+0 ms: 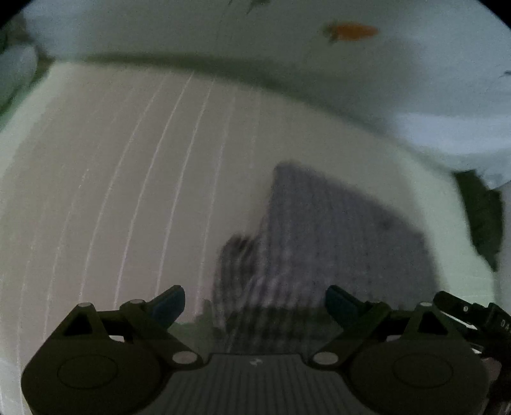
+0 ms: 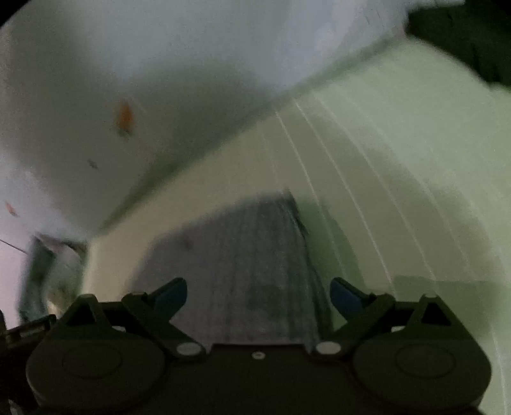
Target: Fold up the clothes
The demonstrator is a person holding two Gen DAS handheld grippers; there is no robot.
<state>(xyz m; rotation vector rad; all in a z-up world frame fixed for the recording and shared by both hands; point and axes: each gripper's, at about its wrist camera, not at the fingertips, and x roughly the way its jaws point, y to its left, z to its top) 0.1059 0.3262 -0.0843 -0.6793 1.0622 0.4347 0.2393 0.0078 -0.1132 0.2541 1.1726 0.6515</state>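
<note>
Cloth (image 1: 322, 242), grey and ribbed, lies folded on a pale surface crossed by thin white lines (image 1: 105, 198); whether that surface is a counter or a bed the blurred, dim pictures do not show.

In the left wrist view, the lined surface fills the left half of the frame. The cloth sits right of centre in the lower half, its near edge running down toward the left gripper (image 1: 255, 303). The jaws stand spread wide, with nothing pinched between them; the cloth lies beyond and below the blue-tipped fingers (image 1: 169, 305). A white sheet with an orange mark (image 1: 351, 31) rises along the top of the frame, and at the lower right edge a part of the other gripper (image 1: 469, 311) shows.

In the right wrist view, the white sheet (image 2: 95, 79) covers the upper left, its orange mark (image 2: 125, 116) left of centre. The cloth (image 2: 242, 265) lies at lower centre, straight ahead of the right gripper (image 2: 258, 297), whose jaws are also spread wide and pinch nothing. The lined surface (image 2: 399, 166) fills the right side, and a dark shape (image 2: 463, 35) sits in the upper right corner.
</note>
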